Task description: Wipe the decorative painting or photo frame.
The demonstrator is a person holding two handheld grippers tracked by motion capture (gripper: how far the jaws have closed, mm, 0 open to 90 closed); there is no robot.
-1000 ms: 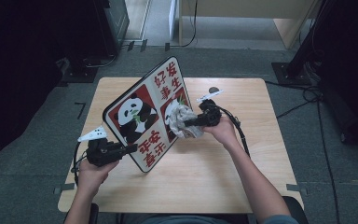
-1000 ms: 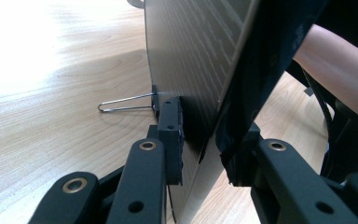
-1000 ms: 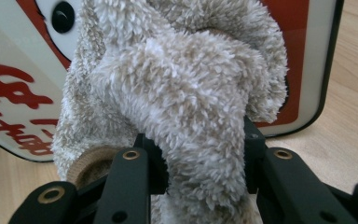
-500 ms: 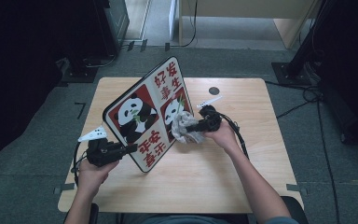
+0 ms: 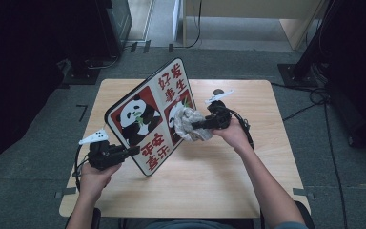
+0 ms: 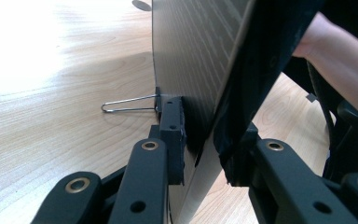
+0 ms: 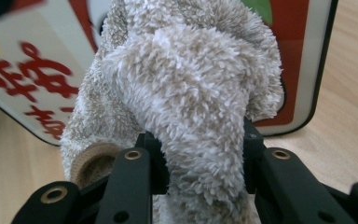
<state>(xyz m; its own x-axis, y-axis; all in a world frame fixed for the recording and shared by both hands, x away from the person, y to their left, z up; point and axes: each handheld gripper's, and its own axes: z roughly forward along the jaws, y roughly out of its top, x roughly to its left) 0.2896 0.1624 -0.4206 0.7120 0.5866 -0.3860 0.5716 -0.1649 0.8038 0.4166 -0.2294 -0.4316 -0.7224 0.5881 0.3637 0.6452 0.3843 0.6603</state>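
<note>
At a wooden table (image 5: 228, 191), a person propped a panda sign board (image 5: 148, 114) on its lower edge, its printed face tilted up toward the seated side and its long axis running from the near-left corner up toward the far middle of the tabletop. The left gripper (image 5: 124, 152) clamped the board's near-left edge, its jaws closed across the panel's thickness, one on the plain back and one on the printed front, as the left gripper view showed with the back of the board (image 6: 191, 60) rising just ahead of them and a wire clip handle (image 6: 128, 103) lying on the wood beside it. The right gripper (image 5: 201, 125) pinched a bunched beige terry cloth (image 5: 187, 125), its jaws pressed into the pile on both sides, and held the cloth against the right-hand panda panel on the board's face. In the right gripper view the cloth (image 7: 186, 88) stood directly in front of the jaws, with the red lettering and the board's lower rim just behind it. The board lay to the left of the cloth-bearing hand, so the right hand was the nearer one for any wiping stroke, which would likely run along the face while the left hand braced the panel.
</note>
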